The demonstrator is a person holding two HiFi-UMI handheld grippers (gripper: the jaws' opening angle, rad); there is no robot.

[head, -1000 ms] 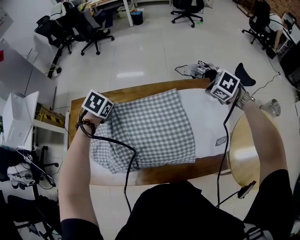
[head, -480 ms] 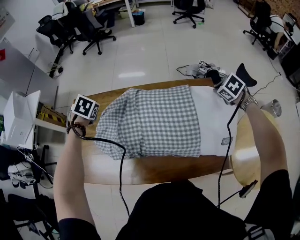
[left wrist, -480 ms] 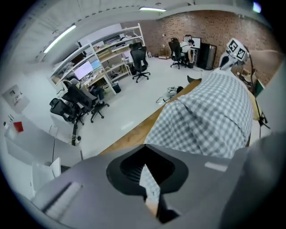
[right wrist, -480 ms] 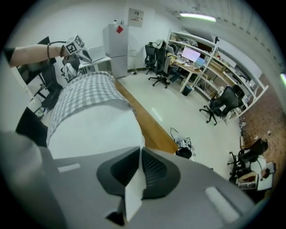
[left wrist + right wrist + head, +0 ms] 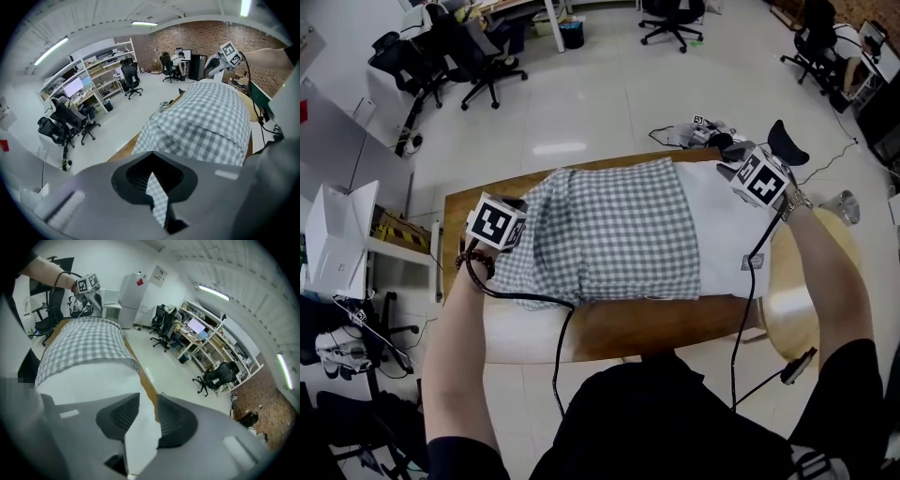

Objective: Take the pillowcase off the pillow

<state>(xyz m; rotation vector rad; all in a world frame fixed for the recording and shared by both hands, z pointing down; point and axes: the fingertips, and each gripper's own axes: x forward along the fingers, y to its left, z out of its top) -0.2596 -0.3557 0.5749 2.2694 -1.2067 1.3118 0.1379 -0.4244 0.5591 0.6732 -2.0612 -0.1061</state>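
**Left gripper** (image 5: 151,169): near the left edge of the desk (image 5: 609,330). Its jaws are closed tight on a thin fold of the checked pillowcase (image 5: 614,234). Half a second ago this gripper was out past the left edge with the cloth drawn long. It has since come back in towards the pillow, so the left end of the cover lies slack and rumpled beside it.

**Pillowcase**: grey-and-white check, lying across the middle of the desk from the left gripper rightwards. It still covers most of the pillow. The open hem sits about where it did a second ago, so that pull seems to have gained little.

**Pillow** (image 5: 724,234): white, with only its right end bare, reaching to the right edge of the desk. The rest is inside the cover.

**Right gripper** (image 5: 147,408): at the far right corner of the desk, over the bare end of the pillow. Its jaws have just been opening and now stand partly apart. The white pillow corner lies loosely between them, with daylight showing along one pad, so it is no longer pinched.

**Standing of the job**: roughly a quarter done, by my reckoning. With the right end let go, nothing anchors the pillow. A further tug from the left would likely drag pillow and cover together, so a fresh hold on the white corner looks to be needed first.
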